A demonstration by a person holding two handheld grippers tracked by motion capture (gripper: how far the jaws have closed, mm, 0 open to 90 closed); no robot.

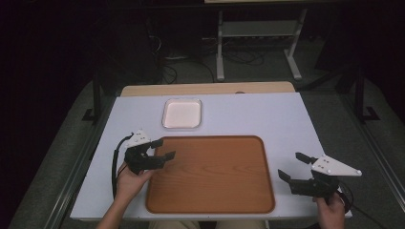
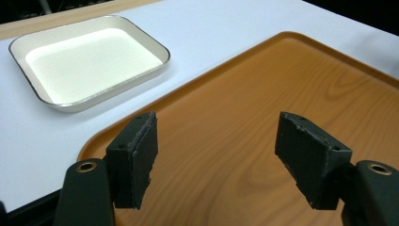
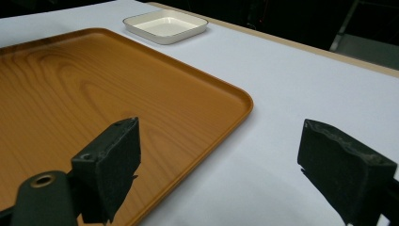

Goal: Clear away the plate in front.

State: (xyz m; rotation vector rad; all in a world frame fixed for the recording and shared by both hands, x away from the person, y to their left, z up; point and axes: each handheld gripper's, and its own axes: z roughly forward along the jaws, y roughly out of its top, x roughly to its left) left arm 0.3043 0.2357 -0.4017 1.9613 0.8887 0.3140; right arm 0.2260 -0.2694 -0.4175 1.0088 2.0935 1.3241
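Observation:
A brown wooden tray (image 1: 210, 174) lies on the white table top, near the front edge. Behind it rests a small white dish (image 1: 182, 113), with nothing in it. My left gripper (image 1: 162, 149) hovers over the tray's left rim, open, nothing between its jaws. In the left gripper view the wooden tray (image 2: 263, 117) lies under my left gripper (image 2: 216, 160) and the white dish (image 2: 89, 61) sits at upper left. My right gripper (image 1: 292, 166) stands open just right of the tray. In the right gripper view my right gripper (image 3: 219, 169) straddles the tray's corner (image 3: 240, 101); the white dish (image 3: 165, 24) is far off.
The white table top (image 1: 267, 119) has bare room behind and right of the tray. A wooden strip (image 1: 205, 88) borders its far edge. Beyond stand a metal frame (image 1: 258, 38) and cables on the dark floor.

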